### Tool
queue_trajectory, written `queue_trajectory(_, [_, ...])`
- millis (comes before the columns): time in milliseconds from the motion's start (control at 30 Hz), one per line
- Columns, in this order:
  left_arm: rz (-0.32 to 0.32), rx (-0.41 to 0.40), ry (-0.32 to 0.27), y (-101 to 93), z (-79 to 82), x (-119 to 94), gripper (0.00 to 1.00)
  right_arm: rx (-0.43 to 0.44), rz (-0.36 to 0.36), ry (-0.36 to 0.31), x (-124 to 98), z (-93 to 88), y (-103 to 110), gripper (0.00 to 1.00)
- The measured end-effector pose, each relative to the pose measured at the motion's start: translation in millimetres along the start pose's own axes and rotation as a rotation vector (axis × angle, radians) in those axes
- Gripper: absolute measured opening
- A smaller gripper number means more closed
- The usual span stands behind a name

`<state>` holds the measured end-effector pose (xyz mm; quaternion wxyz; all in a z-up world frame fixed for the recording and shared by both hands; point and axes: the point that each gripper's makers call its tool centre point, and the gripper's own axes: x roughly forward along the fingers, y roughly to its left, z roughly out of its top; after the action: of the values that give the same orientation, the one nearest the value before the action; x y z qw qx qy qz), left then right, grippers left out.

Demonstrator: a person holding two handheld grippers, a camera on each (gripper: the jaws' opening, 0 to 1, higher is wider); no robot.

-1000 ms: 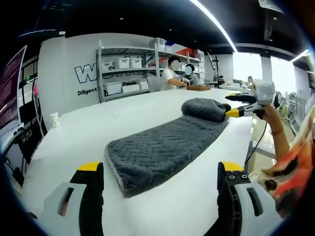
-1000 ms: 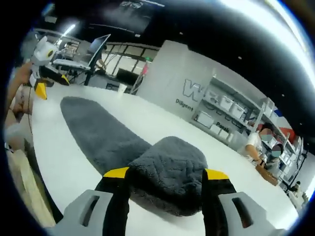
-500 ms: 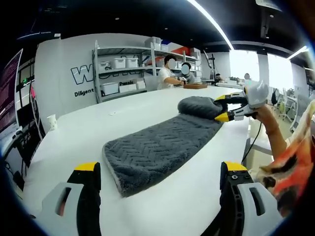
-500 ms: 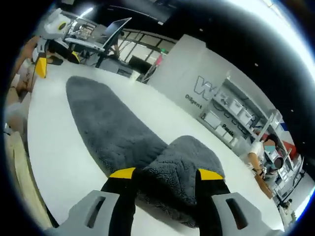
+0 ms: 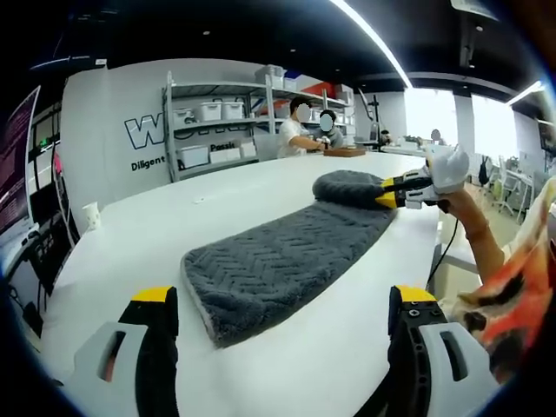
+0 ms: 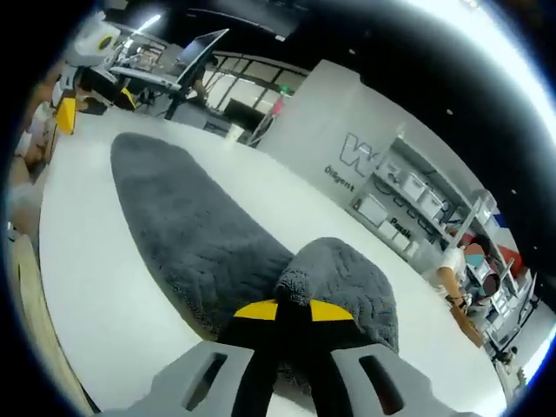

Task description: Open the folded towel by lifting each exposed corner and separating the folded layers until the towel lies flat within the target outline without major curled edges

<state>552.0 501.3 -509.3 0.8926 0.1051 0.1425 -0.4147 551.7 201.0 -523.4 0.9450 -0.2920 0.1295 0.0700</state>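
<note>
on the white desk (image 5: 130, 234) the grey towel (image 5: 278, 261) lies as a long strip, mostly flat, with one end folded back on itself into a rounded hump (image 6: 347, 278). judging from that, the task is partway: the long section is laid out, the last fold at the far end is not yet opened, and i can't see any target outline on the desk, so placement can't be checked. right tongs (image 6: 294, 310) have their yellow tips pinched nearly together on the near edge of the hump, so they look clamped on the folded layer; seen from the left gripper view, they (image 5: 393, 189) sit at that same hump, held by a hand (image 5: 452, 187). left tongs (image 5: 282, 300) are wide apart, empty, hanging near the towel's other end and apart from it. towel is thick plush with a herringbone weave, pale underside showing along the near edge (image 5: 198, 300); that near corner looks a bit raised and thick, maybe doubled, can't tell. what's left, by my read: peel the hump over, flatten, smooth edges.
</note>
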Motion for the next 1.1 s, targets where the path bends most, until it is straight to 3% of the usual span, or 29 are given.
queue_trajectory(333, [-0.001, 0.001, 0.006, -1.0, -1.7, 1.1, 0.99, 0.116, -0.076, -0.092, -13.6, 16.3, -40.5, 0.0])
queue_trajectory(533, [0.001, 0.002, 0.007, -1.1, -2.3, 0.5, 0.99, 0.155, -0.168, -0.122, -28.4, 16.7, -77.8, 0.0])
queue_trajectory(833, [0.004, 0.005, 0.003, -2.1, -1.6, -2.2, 0.98, 0.266, -0.259, -0.127, -41.6, -7.8, -116.2, 0.01])
queue_trajectory(933, [0.002, 0.006, 0.009, -2.3, -3.3, -1.6, 0.98, 0.341, -0.334, -0.124, -48.4, -26.3, -137.0, 0.01])
queue_trajectory(1100, [0.0, 0.006, 0.011, -1.7, -3.9, -1.0, 0.98, 0.384, -0.373, -0.09, -52.5, -48.6, -152.4, 0.01])
